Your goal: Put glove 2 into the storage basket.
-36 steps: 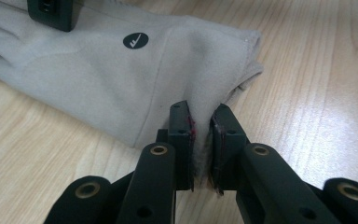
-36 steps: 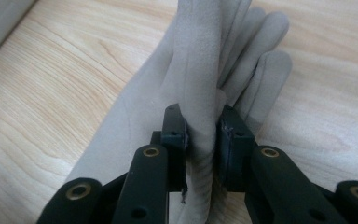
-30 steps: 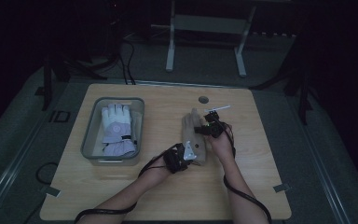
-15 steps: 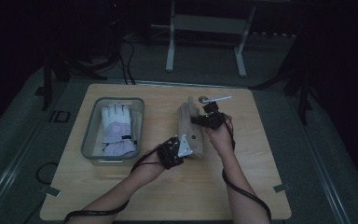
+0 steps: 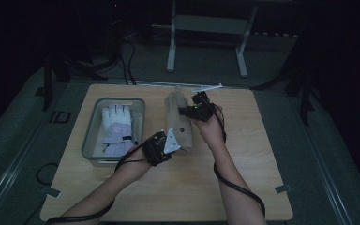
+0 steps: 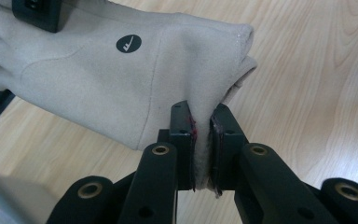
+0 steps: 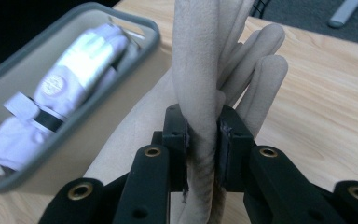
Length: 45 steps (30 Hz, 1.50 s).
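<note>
Two tools, both clamped on the same beige glove [image 5: 177,119]. Left tool [image 5: 168,144] pinches the cuff edge, jaws closed tight on the fabric fold [image 6: 200,140]. Right tool [image 5: 187,111] grips the glove at the finger end, jaws closed on a bunched strip of it [image 7: 200,140]. The glove hangs stretched between them above the wooden worktop [image 5: 243,178], right of the bin; one small round black logo on it [image 6: 128,44]. Four glove fingers visible beyond the right jaws in the right gripper view.

One grey bin [image 5: 90,140] at the left of the worktop. Inside it: one white-and-lilac glove [image 5: 116,126] lying flat, fingers pointing away from the person, dark wrist strap [image 7: 51,120]. Cannot tell whether a second glove sits under it.

Glove count: two seen in total, one held, one in the bin.
</note>
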Each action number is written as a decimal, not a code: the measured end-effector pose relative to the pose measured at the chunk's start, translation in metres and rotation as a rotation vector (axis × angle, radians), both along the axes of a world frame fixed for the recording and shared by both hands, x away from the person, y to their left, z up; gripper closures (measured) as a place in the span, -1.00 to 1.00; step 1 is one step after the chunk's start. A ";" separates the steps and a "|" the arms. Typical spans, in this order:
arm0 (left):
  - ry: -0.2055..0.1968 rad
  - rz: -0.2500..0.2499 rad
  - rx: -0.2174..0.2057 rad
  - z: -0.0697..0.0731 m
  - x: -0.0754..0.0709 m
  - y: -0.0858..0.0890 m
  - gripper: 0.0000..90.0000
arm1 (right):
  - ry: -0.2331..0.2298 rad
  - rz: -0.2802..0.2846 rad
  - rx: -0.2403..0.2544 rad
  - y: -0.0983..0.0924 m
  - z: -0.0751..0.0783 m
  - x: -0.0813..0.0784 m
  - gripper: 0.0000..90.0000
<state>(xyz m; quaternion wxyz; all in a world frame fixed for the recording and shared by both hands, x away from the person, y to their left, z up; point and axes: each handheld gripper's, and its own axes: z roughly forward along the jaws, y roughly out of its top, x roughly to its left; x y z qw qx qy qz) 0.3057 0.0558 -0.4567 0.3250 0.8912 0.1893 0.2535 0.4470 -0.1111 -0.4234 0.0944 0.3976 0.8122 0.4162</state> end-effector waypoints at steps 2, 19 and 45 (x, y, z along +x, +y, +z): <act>-0.003 0.011 -0.005 0.003 -0.002 0.008 0.82 | -0.004 0.007 -0.001 0.004 0.002 0.000 0.69; -0.021 0.119 0.027 0.015 -0.021 0.081 0.82 | -0.036 0.147 -0.008 0.100 0.022 -0.004 0.69; 0.078 0.252 0.019 -0.013 -0.023 0.156 0.81 | 0.033 0.255 -0.065 0.195 -0.016 0.012 0.68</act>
